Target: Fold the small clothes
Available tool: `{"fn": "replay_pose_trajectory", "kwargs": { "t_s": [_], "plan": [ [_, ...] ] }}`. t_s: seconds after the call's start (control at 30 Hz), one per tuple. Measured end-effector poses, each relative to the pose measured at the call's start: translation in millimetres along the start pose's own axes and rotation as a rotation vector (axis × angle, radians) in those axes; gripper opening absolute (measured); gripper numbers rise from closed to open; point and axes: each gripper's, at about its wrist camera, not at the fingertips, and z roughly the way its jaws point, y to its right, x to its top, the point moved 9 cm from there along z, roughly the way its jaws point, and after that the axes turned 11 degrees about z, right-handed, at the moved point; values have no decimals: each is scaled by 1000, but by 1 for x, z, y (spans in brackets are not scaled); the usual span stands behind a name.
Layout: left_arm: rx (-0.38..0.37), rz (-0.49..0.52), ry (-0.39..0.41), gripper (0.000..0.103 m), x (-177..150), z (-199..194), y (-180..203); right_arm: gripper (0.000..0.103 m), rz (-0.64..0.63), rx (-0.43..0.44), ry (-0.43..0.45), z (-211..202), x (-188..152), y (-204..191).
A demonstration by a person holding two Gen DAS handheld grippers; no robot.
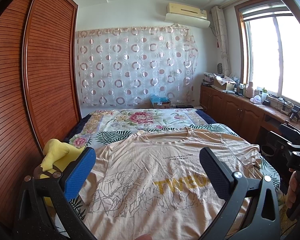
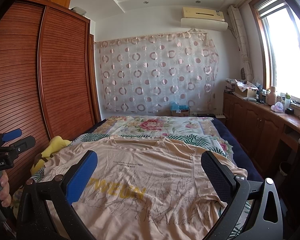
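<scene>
Left claw: spread, empty, over the shirt's left half. T-shirt: flat on the bed, collar toward the far edge, long axis running away. Right claw: spread, empty, probably nearer the right sleeve.

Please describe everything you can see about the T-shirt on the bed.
The T-shirt is peach, thin cloth, lying spread out, front up, on the bed, collar toward the far wall. It bears small black text, yellow "TWEUN" letters and grey branch-like lines. It is wrinkled, not yet folded. A yellow cloth lies at its left sleeve.
</scene>
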Motion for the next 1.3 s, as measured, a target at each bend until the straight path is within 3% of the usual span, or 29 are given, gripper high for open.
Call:
{"fn": "replay_pose_trajectory", "kwargs": {
  "t_s": [0.6,1.03,1.3],
  "plan": [
    [-4,-2,-28,103,-5,7,0,103,3,24,-8,5,-3,-1],
    [27,-20,-125,103,-51,44,-27,103,-18,70,-89,49,-22,-5],
    [17,-43,-191,103,-84,65,-56,103,-44,130,-189,81,-38,-16]
  ]
}}
